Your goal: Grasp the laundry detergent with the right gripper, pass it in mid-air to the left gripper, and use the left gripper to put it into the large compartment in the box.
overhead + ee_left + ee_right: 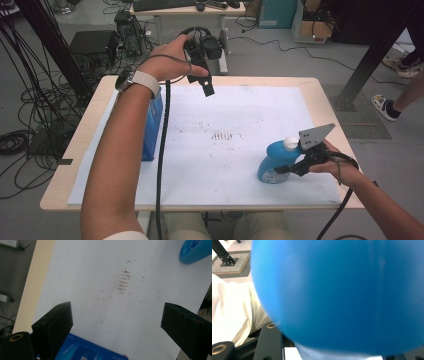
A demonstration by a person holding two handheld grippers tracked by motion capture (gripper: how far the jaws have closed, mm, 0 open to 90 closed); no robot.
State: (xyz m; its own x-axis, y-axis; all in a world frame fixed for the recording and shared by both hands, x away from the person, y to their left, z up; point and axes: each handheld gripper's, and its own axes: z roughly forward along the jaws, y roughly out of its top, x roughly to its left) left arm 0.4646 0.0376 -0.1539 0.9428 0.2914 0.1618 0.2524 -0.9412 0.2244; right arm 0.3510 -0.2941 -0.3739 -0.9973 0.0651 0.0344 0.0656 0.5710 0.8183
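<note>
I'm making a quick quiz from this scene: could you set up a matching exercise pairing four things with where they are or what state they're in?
Things:
1. blue bottle
2. blue box
3. left gripper
4. right gripper

States:
A. open, held above the table's far edge
B. shut on the bottle
C. standing at the table's right, white cap on top
D. under the left forearm

Pairs: 1-C, 2-D, 3-A, 4-B

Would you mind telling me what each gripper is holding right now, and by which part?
The right gripper grips the blue plastic bottle with a white cap around its body. The left gripper holds nothing; its jaws stand open above the table.
</note>
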